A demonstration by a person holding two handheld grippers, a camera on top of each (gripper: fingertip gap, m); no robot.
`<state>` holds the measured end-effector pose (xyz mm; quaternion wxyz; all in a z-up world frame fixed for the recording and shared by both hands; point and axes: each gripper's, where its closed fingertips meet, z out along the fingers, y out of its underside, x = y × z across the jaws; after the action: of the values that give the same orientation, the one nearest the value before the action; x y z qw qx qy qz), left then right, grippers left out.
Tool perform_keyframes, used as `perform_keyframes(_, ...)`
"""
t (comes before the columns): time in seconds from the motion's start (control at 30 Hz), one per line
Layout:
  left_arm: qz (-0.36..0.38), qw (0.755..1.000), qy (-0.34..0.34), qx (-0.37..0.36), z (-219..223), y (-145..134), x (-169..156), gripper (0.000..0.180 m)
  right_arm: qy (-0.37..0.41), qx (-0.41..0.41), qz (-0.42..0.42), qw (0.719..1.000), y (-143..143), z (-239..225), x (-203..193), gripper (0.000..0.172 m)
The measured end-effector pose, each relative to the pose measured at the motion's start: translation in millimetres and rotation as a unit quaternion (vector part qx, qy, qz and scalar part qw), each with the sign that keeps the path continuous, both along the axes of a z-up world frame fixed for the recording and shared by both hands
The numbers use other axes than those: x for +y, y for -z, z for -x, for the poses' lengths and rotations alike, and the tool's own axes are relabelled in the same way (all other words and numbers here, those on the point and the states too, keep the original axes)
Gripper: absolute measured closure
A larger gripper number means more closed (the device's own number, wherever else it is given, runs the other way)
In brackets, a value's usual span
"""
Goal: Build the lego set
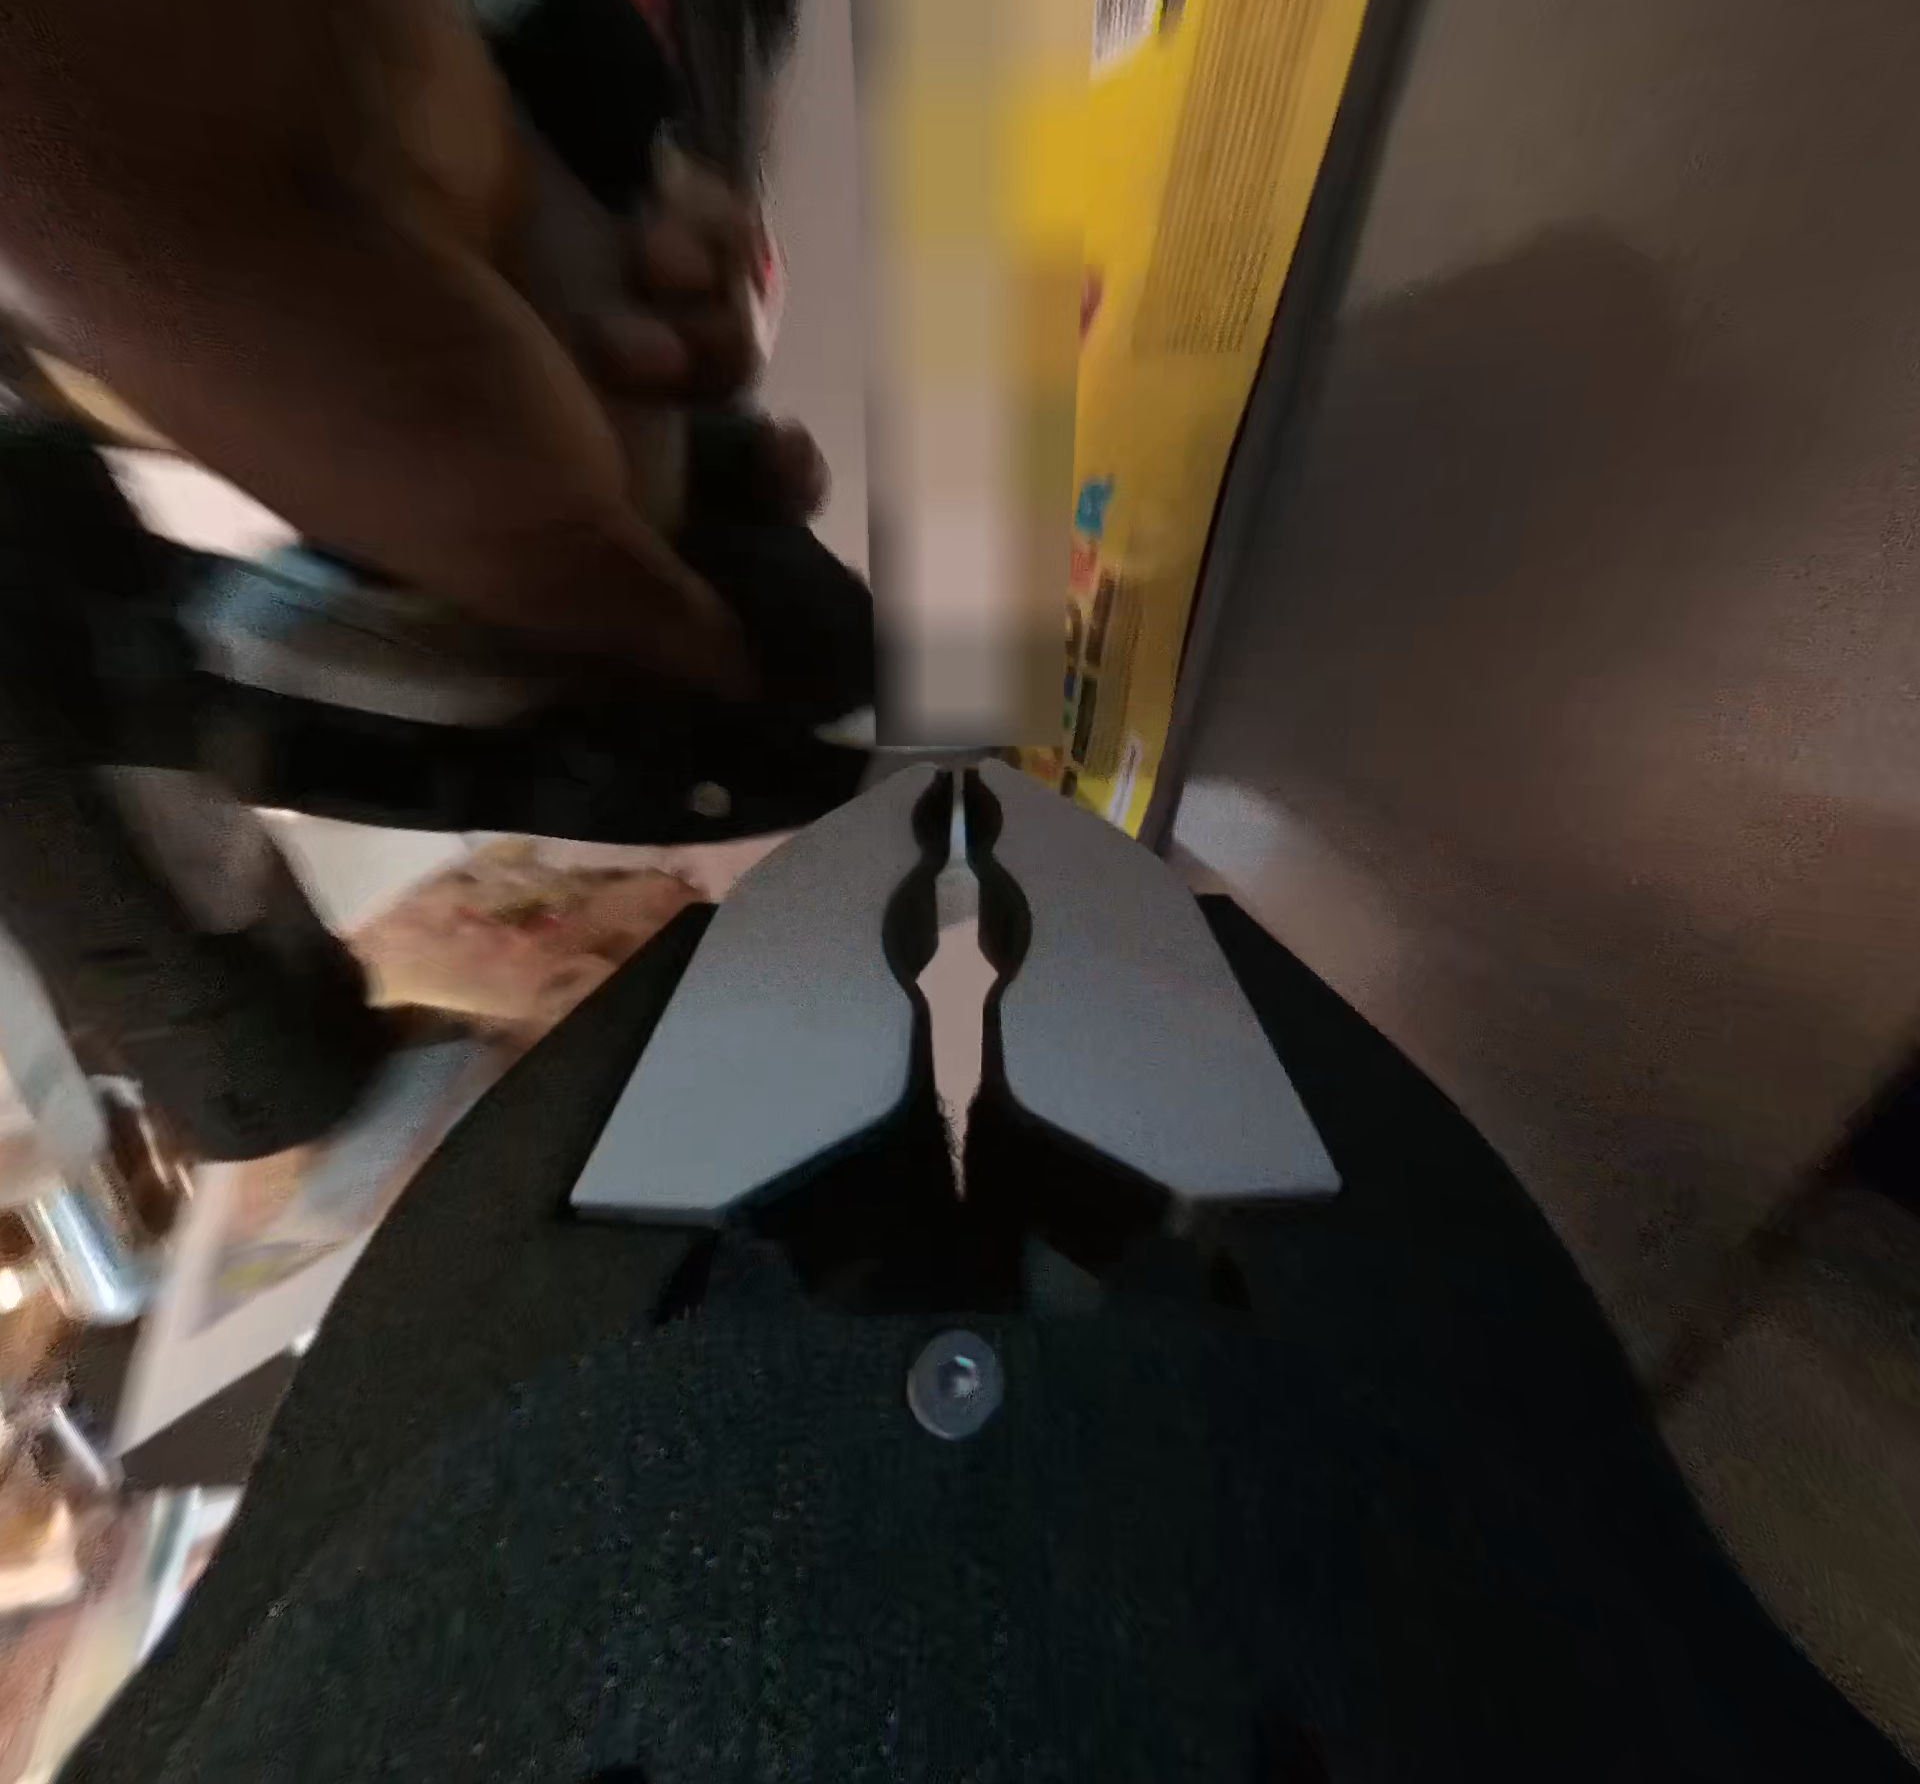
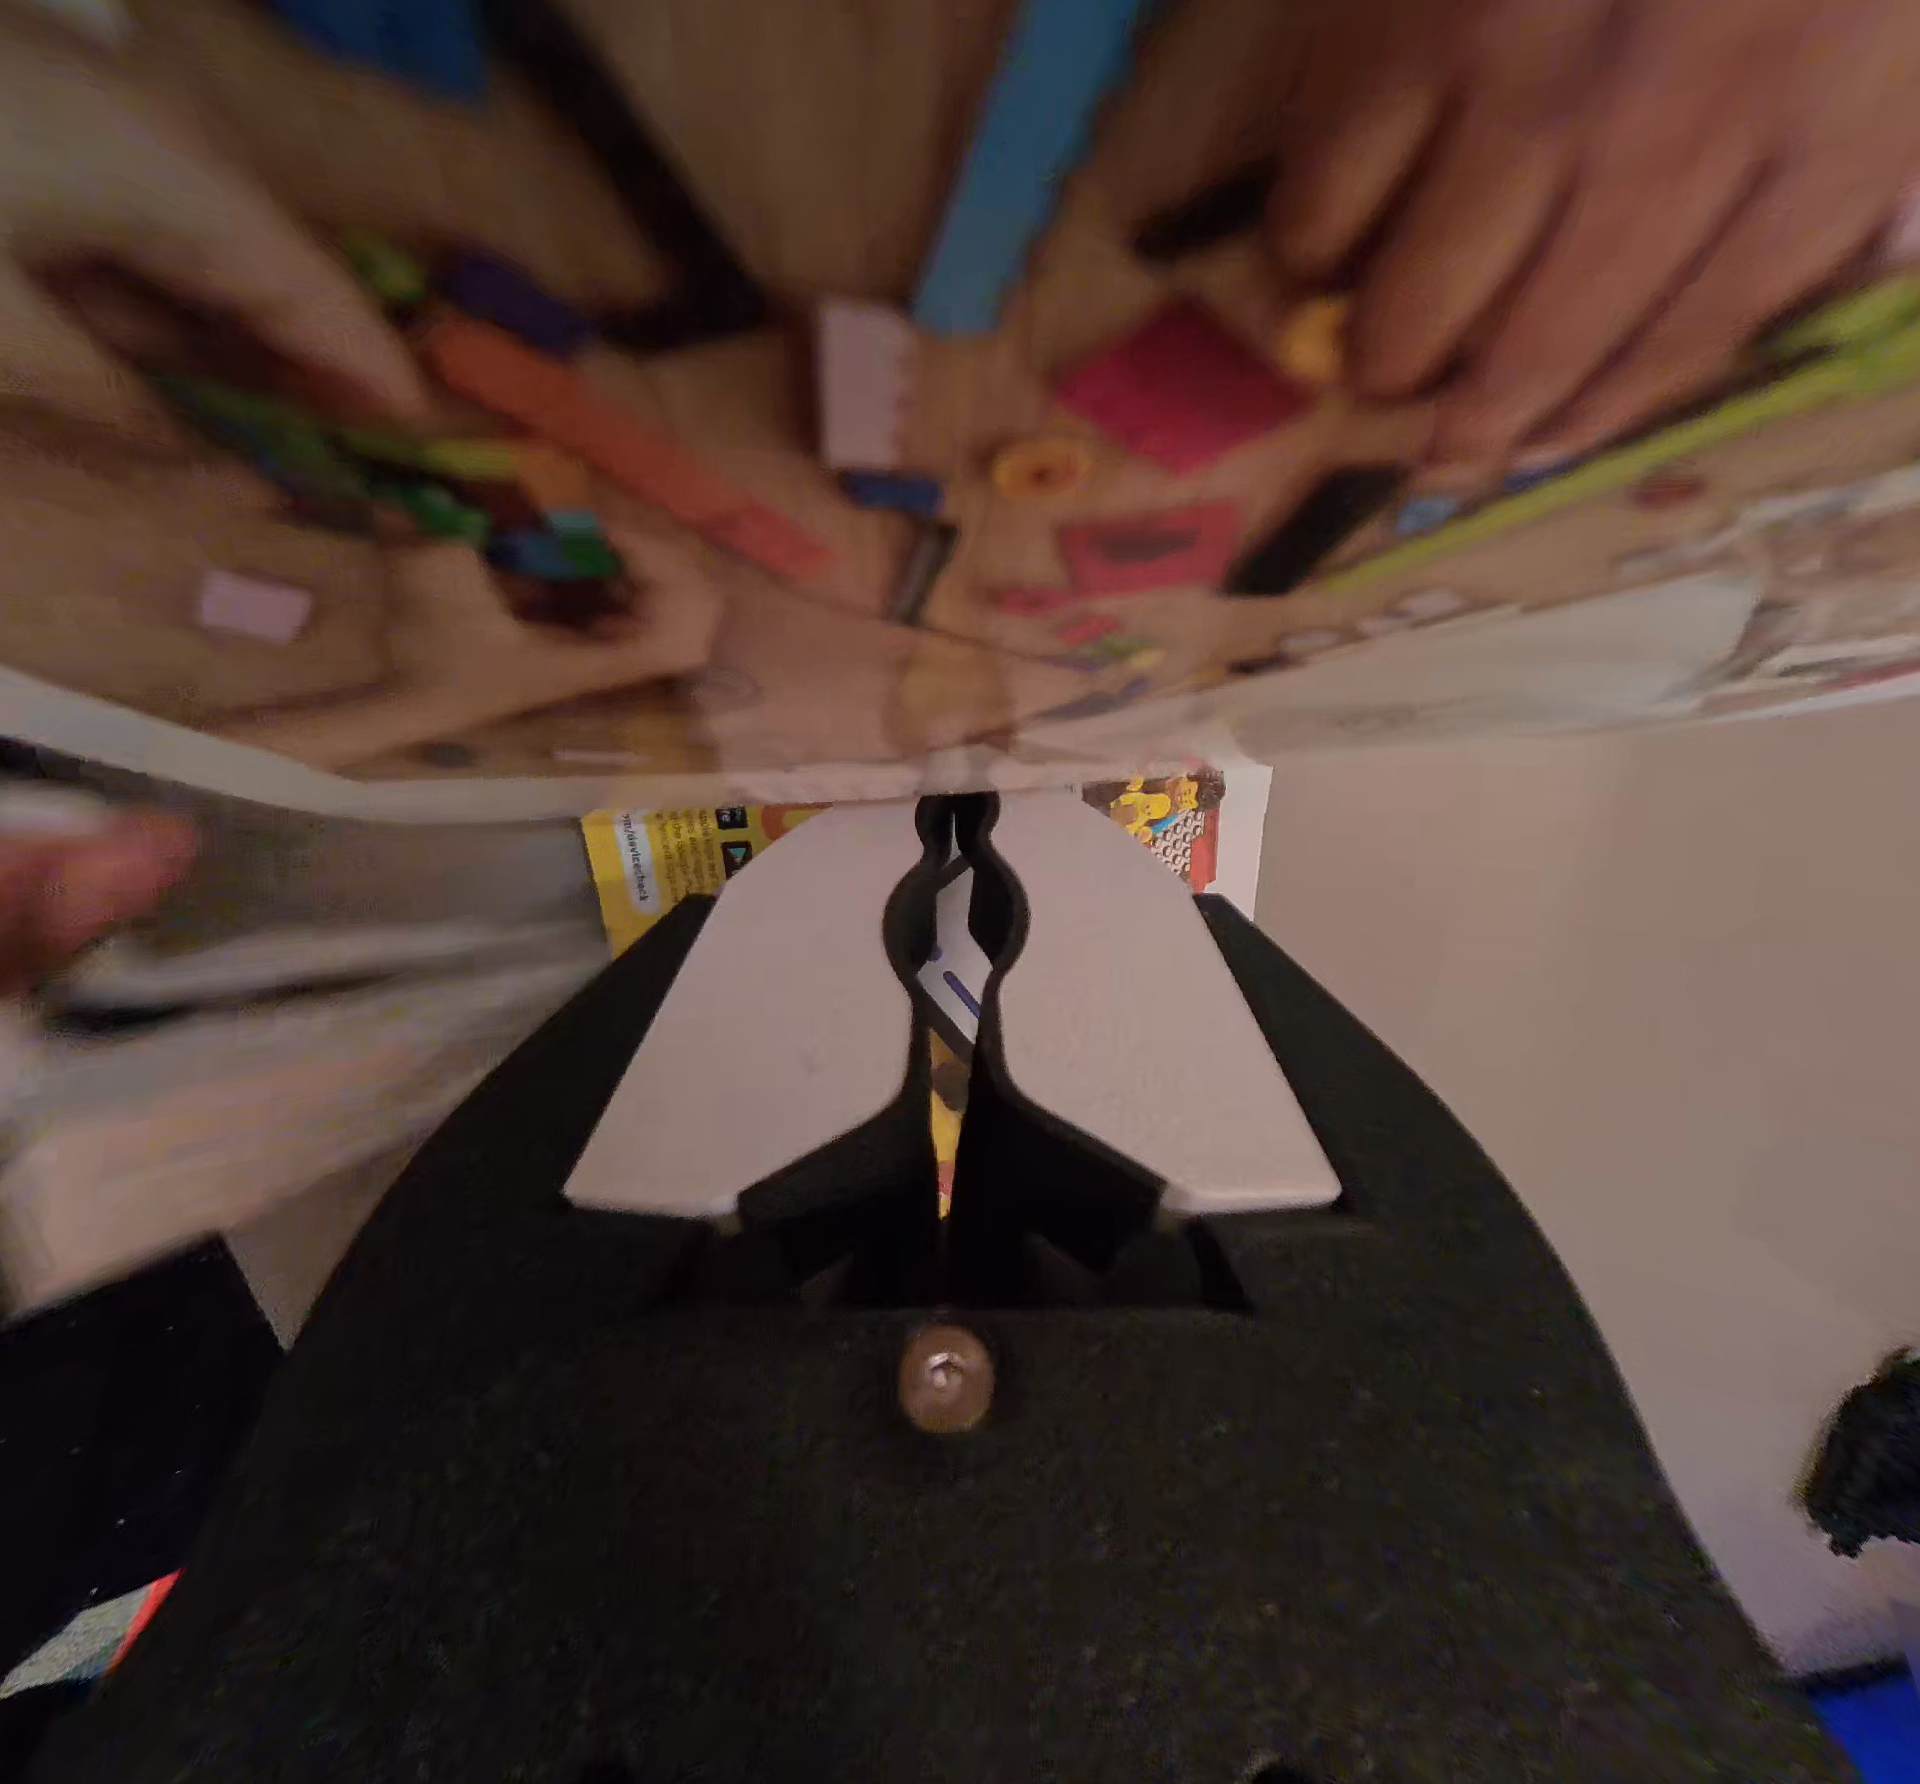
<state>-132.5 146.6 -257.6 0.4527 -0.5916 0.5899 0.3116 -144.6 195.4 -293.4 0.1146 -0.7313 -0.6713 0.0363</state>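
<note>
A yellow box (image 1: 1195,300) stood just ahead, a blurred hand (image 1: 343,300) crowding in. Left claw (image 1: 958,778) was nearly closed (contents unclear); right claw (image 2: 958,804) pinched a printed cardboard sheet (image 2: 935,591).

Tongs (image 2: 958,804) clamping printed booklet (image 2: 935,654)
</note>
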Motion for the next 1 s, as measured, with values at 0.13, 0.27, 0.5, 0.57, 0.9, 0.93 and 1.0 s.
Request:
perform_keyframes(0.13, 0.050, 0.995, -0.079, -0.026, 28.8, 16.7, 20.8, 0.180, -0.019, 0.000, -0.005, 1.000, 0.1, 0.4, -0.2, 0.172)
perform_keyframes(0.27, 0.082, 0.988, -0.117, -0.049, 37.3, 20.0, 22.7, 0.180, -0.039, 0.002, -0.016, 0.999, 0.0, 2.0, -1.5, 0.172)
perform_keyframes(0.5, 0.215, 0.922, -0.127, -0.295, 42.8, 29.7, 23.6, 0.180, -0.049, 0.096, 0.003, 0.994, -0.6, 3.2, -2.1, 0.172)
perform_keyframes(0.57, 0.224, 0.915, -0.128, -0.311, 43.3, 30.0, 23.0, 0.180, -0.077, 0.152, -0.007, 0.985, -1.7, 4.3, -1.7, 0.172)
perform_keyframes(0.9, 0.200, 0.946, -0.133, -0.215, 43.3, 27.2, 19.1, 0.180, 0.076, 0.349, 0.154, 0.921, -8.3, 18.9, 2.5, 0.172)
perform_keyframes(0.93, 0.211, 0.948, -0.125, -0.203, 40.9, 24.0, 20.8, 0.180, 0.075, 0.344, 0.149, 0.924, -6.8, 19.0, 2.4, 0.172)
perform_keyframes(1.0, 0.198, 0.944, -0.085, -0.248, 27.5, 3.9, 34.8, 0.180, 0.072, 0.332, 0.136, 0.931, -3.3, 18.2, 1.9, 0.172)
